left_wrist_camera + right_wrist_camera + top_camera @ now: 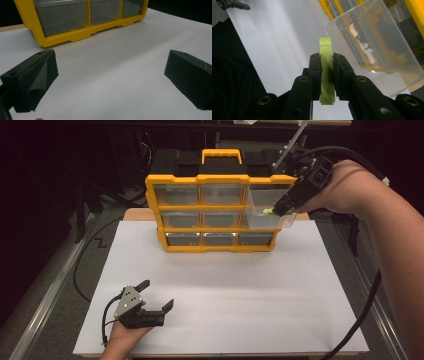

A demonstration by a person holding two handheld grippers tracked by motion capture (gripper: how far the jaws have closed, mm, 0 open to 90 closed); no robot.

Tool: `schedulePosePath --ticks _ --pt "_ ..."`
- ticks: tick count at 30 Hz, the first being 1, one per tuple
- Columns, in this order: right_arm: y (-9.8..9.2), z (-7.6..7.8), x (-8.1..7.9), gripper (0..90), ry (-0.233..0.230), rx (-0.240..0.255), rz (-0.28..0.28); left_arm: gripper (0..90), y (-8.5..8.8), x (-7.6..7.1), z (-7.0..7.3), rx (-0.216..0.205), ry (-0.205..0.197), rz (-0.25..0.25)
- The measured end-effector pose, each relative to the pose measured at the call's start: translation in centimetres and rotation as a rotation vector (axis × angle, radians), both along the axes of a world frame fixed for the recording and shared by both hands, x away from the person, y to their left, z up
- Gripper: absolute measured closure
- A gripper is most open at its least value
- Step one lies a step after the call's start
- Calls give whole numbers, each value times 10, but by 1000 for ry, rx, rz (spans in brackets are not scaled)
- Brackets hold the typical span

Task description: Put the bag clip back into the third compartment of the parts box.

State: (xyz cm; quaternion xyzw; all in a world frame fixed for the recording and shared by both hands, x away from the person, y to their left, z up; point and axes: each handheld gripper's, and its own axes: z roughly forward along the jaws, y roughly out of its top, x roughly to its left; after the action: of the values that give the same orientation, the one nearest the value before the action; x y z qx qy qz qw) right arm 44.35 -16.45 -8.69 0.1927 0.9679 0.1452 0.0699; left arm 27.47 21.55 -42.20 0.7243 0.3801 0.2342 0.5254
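Lime-green flat piece [326, 72] pinched upright in the right claw [327, 62]; clear drawer [267, 209] pulled out of the yellow organizer [215, 215].

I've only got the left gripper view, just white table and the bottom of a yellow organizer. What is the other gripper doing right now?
Observer: The right gripper is up at the organizer's right side, jaws shut on a small lime-green piece.
Operator: Is any drawer open?
Observer: Yes, one clear drawer on the right column is pulled out, and the green piece is at its front edge.
Operator: And my gripper, where is it on the table?
Observer: The left gripper is near the front left corner of the white tabletop, jaws open and holding nothing.
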Motion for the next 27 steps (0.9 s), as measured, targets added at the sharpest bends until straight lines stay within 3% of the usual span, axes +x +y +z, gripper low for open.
schedulePosePath --ticks 5,20,27 --pt "1 4 6 796 -19 22 -3 2 -1 -1 0 6 0 -6" --pt "3 2 33 797 -28 -3 -48 2 -5 1 -2 9 9 -26" --pt "8 3 43 796 -36 -10 -43 2 -5 1 -1 5 5 -34"
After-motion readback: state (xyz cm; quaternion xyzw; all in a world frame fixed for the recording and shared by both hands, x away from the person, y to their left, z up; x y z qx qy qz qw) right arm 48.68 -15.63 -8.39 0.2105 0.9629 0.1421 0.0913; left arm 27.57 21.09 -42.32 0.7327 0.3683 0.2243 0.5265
